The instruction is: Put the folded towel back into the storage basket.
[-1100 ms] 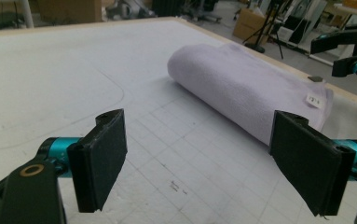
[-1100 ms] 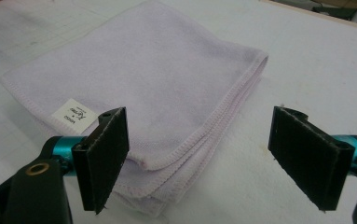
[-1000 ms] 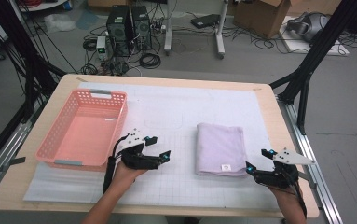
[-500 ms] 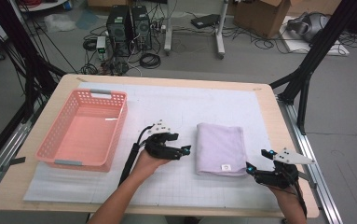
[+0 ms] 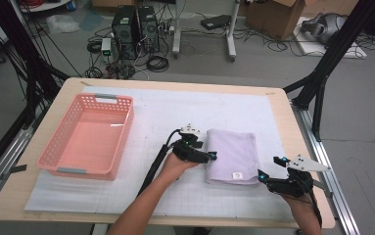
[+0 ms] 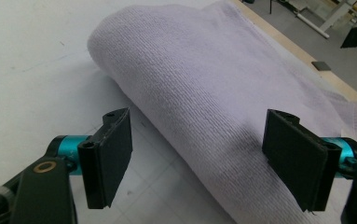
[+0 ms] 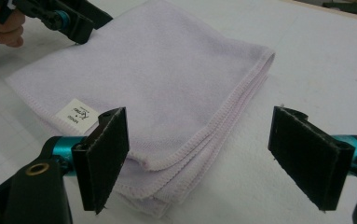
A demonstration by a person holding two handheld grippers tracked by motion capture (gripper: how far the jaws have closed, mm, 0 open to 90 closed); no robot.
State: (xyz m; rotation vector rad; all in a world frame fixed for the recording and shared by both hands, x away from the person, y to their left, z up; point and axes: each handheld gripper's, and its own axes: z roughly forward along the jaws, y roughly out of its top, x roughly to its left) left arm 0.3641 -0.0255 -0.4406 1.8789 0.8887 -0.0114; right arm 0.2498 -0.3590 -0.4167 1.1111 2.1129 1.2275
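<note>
At towel (image 5: 232, 155) left edge, left claw (image 5: 209, 157) open, basket (image 5: 60, 145) well apart

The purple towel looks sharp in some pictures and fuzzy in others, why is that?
In the left gripper view the towel is close, so its ribbed weave shows crisply, with a soft shadow under its rolled edge. In the right gripper view the stitched hem and label are clear. In the high view it is small and soft, without glare.
</note>
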